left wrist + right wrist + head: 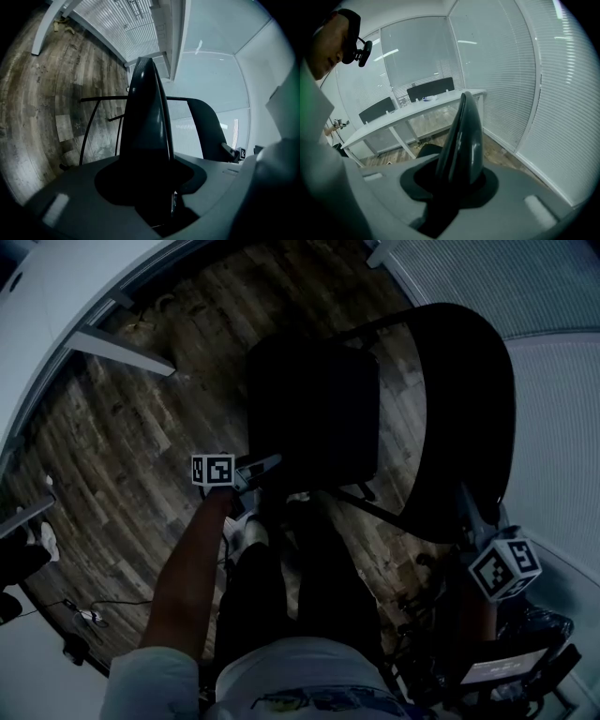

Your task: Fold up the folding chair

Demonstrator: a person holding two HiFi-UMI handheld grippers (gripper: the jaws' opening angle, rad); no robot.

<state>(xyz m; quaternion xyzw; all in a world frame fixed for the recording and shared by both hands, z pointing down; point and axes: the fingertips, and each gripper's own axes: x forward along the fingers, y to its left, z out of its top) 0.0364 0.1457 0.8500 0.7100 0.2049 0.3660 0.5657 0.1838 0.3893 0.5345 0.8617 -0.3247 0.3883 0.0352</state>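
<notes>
The black folding chair stands open on the wood floor. Its seat (314, 413) is in the middle of the head view and its curved backrest (464, 399) is to the right. My left gripper (272, 465) is at the seat's near left corner. In the left gripper view the seat (147, 122) runs edge-on out of the jaws, which are shut on it, with the backrest (206, 126) beyond. My right gripper (466, 507) is at the near end of the backrest. In the right gripper view a glossy dark edge of the backrest (464, 136) rises from between the closed jaws.
A white desk (56, 296) with a slanted leg stands at the far left. White blinds (553, 427) line the right wall close to the backrest. Cables (84, 615) lie on the floor at the near left. The person's legs and a shoe (246, 535) are just behind the seat.
</notes>
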